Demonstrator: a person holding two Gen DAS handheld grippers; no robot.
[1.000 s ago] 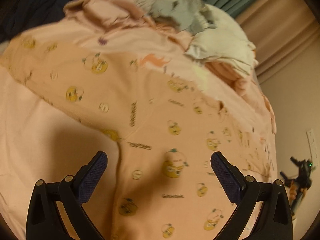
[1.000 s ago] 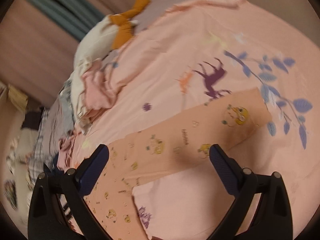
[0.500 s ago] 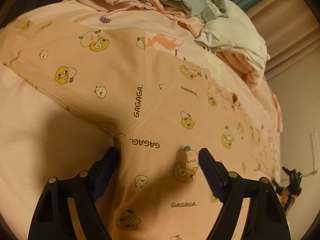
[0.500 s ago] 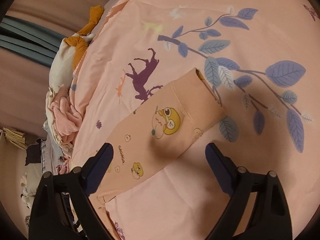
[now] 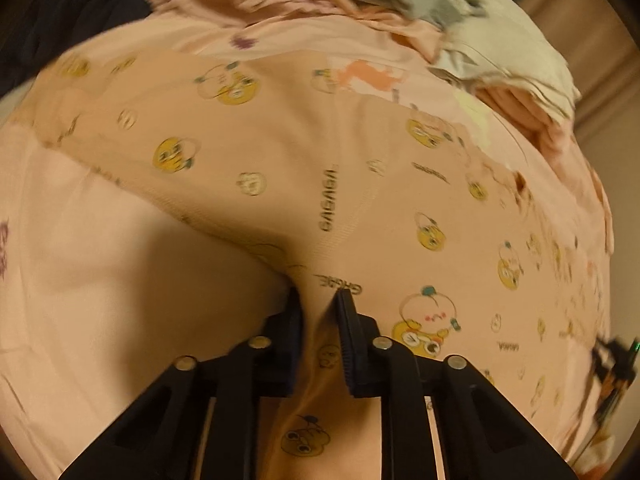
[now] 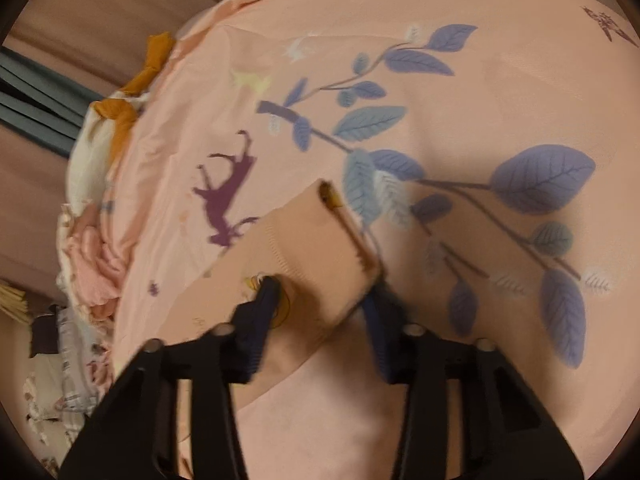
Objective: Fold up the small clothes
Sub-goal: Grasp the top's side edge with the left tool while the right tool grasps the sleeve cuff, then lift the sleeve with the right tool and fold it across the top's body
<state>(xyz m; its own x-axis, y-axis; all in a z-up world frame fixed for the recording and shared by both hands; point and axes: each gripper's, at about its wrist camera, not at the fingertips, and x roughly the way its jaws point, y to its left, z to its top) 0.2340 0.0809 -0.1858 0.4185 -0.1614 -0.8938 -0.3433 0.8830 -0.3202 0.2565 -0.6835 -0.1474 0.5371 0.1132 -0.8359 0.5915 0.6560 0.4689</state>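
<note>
Small peach pants point(image 5: 340, 168) printed with yellow cartoon faces and "GAGAGA" lie spread flat on a pink bedsheet point(image 5: 100, 248). My left gripper point(image 5: 318, 300) is shut on the pants at the crotch seam, a fold of cloth pinched between its pads. In the right wrist view one leg of the pants point(image 6: 304, 248) lies across the sheet with its cuff end toward me. My right gripper point(image 6: 324, 300) has closed around the cuff end, which bunches and lifts between the fingers point(image 6: 260, 312).
A heap of other clothes point(image 5: 460, 28) in grey, white and pink lies at the far side of the bed, also in the right wrist view point(image 6: 100, 208). The sheet point(image 6: 480, 160) carries purple leaf and deer prints. Curtains point(image 6: 36, 112) hang behind.
Both grippers came down onto the pants and closed: the left on the crotch seam, the right on the leg's cuff end, which now bunches up.
</note>
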